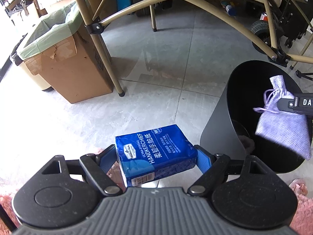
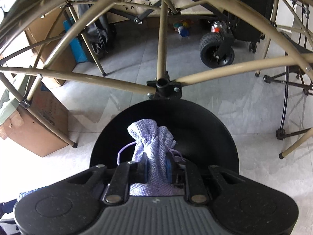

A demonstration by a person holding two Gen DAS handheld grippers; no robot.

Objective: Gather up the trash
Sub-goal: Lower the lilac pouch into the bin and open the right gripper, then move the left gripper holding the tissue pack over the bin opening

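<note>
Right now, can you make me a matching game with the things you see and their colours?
Things:
1. tissue pack
2. drawstring pouch
3. bin
4. cardboard box

Colours:
A. brown
B. blue
C. lilac
D. black inside, grey outside

Pairs: 1-B, 2-C, 3-D, 4-A.

The left claw holds the tissue pack; the right claw holds the drawstring pouch over the bin.

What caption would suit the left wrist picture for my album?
Left gripper holds a blue tissue pack beside a black bin.
</note>
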